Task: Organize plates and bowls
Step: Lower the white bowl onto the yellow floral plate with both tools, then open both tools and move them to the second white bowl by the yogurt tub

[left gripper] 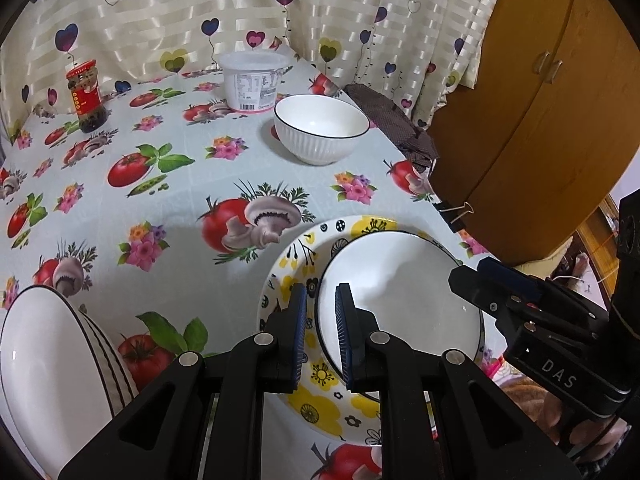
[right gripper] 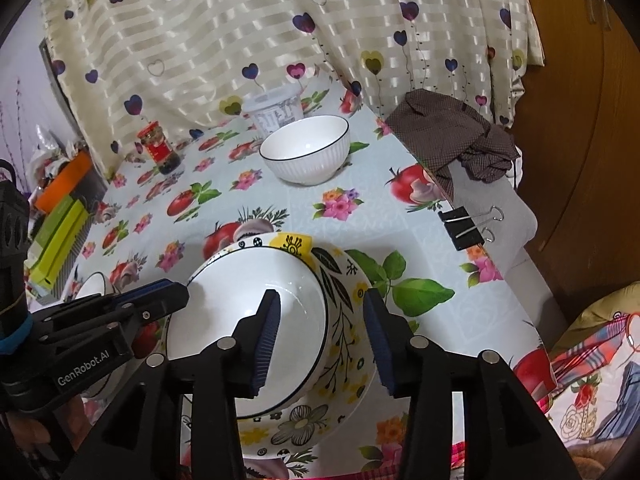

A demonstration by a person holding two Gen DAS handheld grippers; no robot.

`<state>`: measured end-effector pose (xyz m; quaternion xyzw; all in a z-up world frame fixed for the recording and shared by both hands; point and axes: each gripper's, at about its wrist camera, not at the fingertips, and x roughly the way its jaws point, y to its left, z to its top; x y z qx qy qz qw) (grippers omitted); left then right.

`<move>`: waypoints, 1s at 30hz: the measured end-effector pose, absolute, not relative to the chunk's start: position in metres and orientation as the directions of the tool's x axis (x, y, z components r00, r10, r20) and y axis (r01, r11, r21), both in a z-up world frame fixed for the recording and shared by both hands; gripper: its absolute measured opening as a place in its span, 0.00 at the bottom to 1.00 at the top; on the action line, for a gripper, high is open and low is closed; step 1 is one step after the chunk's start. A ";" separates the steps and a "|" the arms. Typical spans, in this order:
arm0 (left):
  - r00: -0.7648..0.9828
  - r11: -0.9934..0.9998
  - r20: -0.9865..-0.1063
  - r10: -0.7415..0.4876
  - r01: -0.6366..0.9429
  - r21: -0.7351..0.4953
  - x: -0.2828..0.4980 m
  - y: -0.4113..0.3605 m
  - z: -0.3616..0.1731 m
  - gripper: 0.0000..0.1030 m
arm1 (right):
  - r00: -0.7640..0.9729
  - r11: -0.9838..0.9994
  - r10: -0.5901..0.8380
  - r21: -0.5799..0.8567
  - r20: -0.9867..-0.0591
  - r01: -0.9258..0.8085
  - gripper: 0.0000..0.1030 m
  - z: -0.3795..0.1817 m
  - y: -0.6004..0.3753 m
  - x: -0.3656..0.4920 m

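A white plate with a thin black rim (left gripper: 400,288) (right gripper: 248,280) lies inside a larger yellow floral plate (left gripper: 308,240) (right gripper: 348,272) near the table's right edge. My left gripper (left gripper: 320,288) (right gripper: 180,292) is shut on the white plate's left rim. My right gripper (right gripper: 322,294) (left gripper: 472,276) stands open at the opposite side. One of its fingers is over the white plate, the other outside the floral rim, and neither pad presses. A white ribbed bowl (left gripper: 322,128) (right gripper: 306,148) stands upright farther back. A second white bowl with dark stripes (left gripper: 48,360) sits at the near left.
A plastic tub (left gripper: 256,80) and a red-labelled jar (left gripper: 86,96) stand by the curtain. A brown cloth (right gripper: 460,140) and a binder clip (right gripper: 464,228) mark the table's right edge, with a wooden cabinet (left gripper: 540,120) beyond. Green and orange boxes (right gripper: 60,232) lie off the left side.
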<state>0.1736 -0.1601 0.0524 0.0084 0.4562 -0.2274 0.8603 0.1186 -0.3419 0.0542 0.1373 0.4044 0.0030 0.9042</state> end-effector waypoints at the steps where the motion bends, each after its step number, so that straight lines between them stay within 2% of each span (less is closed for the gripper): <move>1: 0.485 0.898 -0.788 -0.380 0.399 -0.188 0.174 -0.160 0.053 0.15 | 0.674 0.962 0.117 0.252 -0.729 0.106 0.43 0.054 -0.342 0.117; 16: 0.509 0.903 -0.779 -0.365 0.397 -0.164 0.194 -0.159 0.061 0.15 | 0.684 0.964 0.101 0.240 -0.723 0.112 0.44 0.059 -0.349 0.137; 30: 0.529 0.918 -0.781 -0.333 0.370 -0.141 0.242 -0.153 0.069 0.15 | 0.686 0.964 0.075 0.230 -0.723 0.136 0.44 0.068 -0.364 0.180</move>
